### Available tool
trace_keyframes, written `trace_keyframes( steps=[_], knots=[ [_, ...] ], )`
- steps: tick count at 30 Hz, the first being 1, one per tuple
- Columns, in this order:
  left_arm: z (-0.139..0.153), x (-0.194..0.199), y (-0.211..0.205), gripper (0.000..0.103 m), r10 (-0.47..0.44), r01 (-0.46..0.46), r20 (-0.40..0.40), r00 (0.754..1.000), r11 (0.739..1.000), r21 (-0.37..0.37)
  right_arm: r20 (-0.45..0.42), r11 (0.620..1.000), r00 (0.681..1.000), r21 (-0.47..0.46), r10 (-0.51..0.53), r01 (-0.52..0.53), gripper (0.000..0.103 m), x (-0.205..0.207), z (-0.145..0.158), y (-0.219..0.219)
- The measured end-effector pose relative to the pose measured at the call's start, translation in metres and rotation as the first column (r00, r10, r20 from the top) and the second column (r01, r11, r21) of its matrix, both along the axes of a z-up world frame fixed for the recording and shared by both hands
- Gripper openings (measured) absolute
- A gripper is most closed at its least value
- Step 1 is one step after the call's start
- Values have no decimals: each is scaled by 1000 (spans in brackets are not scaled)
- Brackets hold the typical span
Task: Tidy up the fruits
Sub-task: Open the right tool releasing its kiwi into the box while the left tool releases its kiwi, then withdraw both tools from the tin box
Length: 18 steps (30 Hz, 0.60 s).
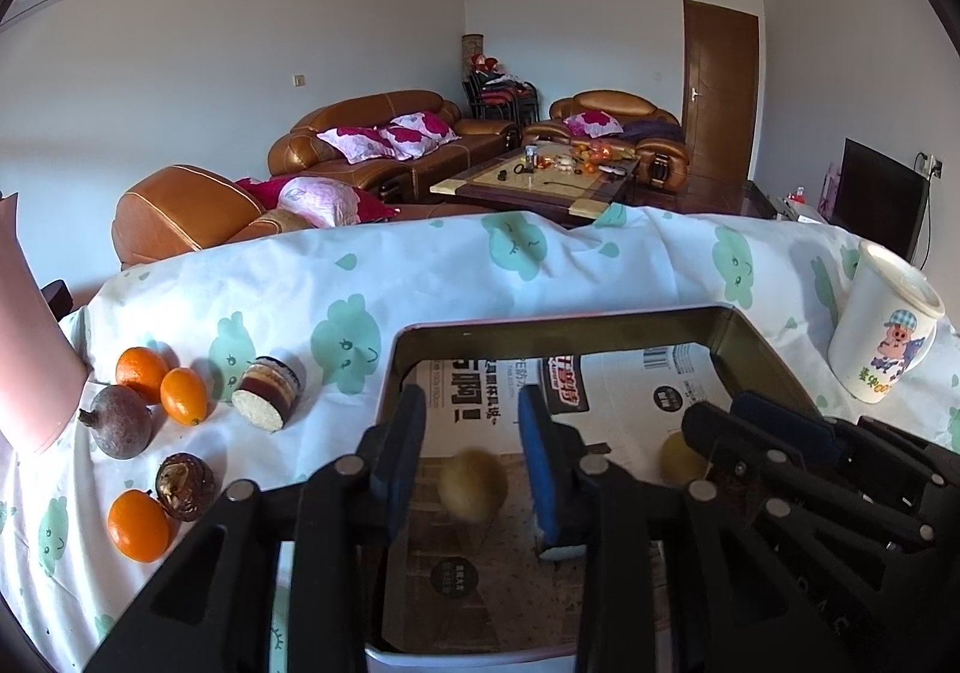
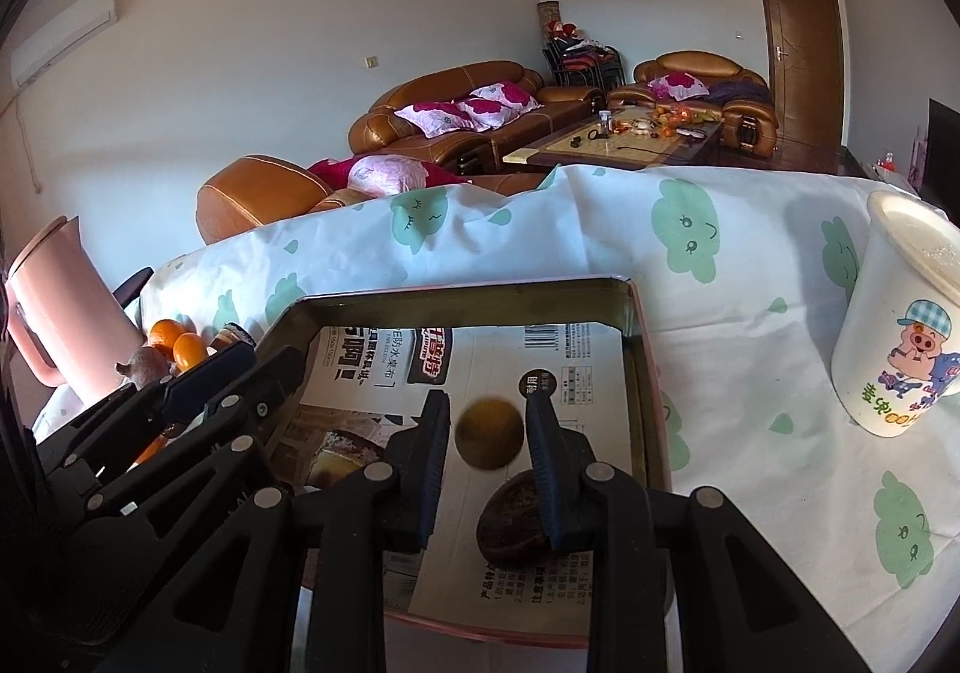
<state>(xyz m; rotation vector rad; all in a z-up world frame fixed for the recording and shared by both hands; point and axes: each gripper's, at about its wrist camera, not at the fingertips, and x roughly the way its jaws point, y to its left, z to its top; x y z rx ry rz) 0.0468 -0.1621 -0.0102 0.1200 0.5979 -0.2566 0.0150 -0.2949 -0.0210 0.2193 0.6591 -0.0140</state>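
Tin (image 1: pixel 744 337): two yellow fruits (image 1: pixel 472 493), one brown. Cloth: three oranges (image 1: pixel 139 526) (left side). Left gripper (image 1: pixel 471 463), right gripper (image 2: pixel 487 439) angled down, jaws apart, empty.

white cup (image 2: pixel 900 325) with a cartoon pig stands upright, off to the right of the right gripper. pink jug (image 2: pixel 60 307) far left, past the left gripper. ahead of both, beyond the cloth (image 2: pixel 720 313): brown sofas (image 1: pixel 384 132), pink cushions (image 1: pixel 390 135), cluttered coffee table (image 1: pixel 534 181), wooden door (image 1: pixel 717 90) shut.
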Motion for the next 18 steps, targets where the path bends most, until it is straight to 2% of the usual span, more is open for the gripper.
trace_keyframes(
  steps=[3,5,6,8,9,10,11,15,18],
  knots=[
    [2,-2,5,59,20,-20,17,1000,1000,-18,8,1000,1000,13,-12,12,34,-2,2,-2],
    [5,-4,11,80,34,-32,31,999,998,-46,27,999,999,33,-34,33,35,-5,5,-8],
    [6,-6,16,83,46,-43,41,998,997,-64,40,998,998,42,-47,46,38,-7,7,-11],
    [9,-9,26,96,56,-50,55,997,993,-112,78,995,993,52,-84,80,50,-13,12,-17],
    [11,-10,32,100,63,-55,61,996,990,-131,100,993,989,53,-109,104,60,-16,15,-20],
    [14,-11,38,103,75,-64,71,995,987,-149,123,991,984,55,-130,124,71,-19,18,-22],
    [17,-12,44,103,89,-74,82,993,983,-167,146,988,978,58,-152,145,74,-23,21,-25],
    [29,-7,73,103,154,-132,86,984,967,-216,218,976,951,46,-219,214,75,-34,31,-32],
    [33,-1,100,103,232,-209,62,971,944,-257,245,970,939,24,-241,243,75,-37,34,-31]
  ],
)
